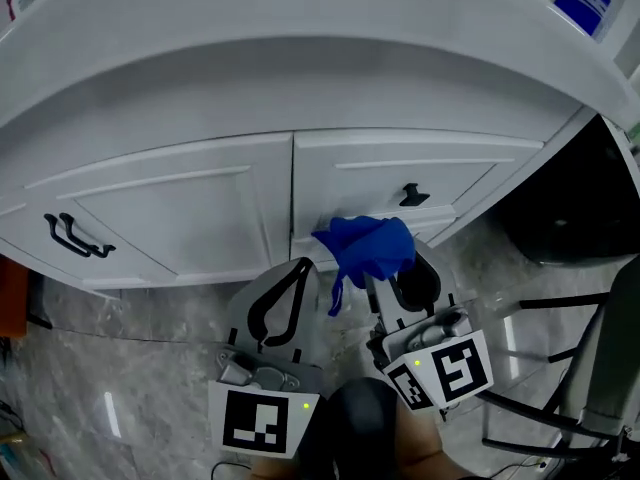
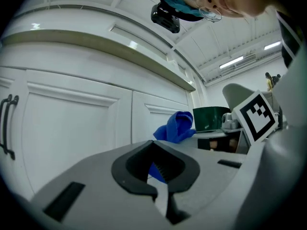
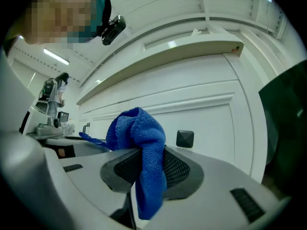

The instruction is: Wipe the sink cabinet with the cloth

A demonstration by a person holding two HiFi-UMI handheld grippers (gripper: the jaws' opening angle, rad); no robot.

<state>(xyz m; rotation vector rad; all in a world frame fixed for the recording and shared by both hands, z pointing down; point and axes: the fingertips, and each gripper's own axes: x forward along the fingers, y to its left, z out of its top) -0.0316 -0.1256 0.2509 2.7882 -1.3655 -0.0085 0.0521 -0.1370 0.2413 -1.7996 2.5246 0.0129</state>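
One cloth [image 1: 365,248] in right gripper [image 1: 395,273], near sink cabinet [image 1: 180,208]; left gripper [image 1: 302,266] closed.

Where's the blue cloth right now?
In the head view, the blue microfibre cloth sits right of centre, clamped in the right gripper's jaws, just below the black square knob on the white sink cabinet.

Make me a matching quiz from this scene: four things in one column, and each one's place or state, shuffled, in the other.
Column one
1. blue microfibre cloth
2. left tool
3. black square knob
4. pair of black curved pull handles

Column two
A. on the right-hand door of the white sink cabinet
B. shut, holding nothing
C. at the far left of that cabinet
D. clamped in the right tool

Pairs: 1-D, 2-B, 3-A, 4-C.
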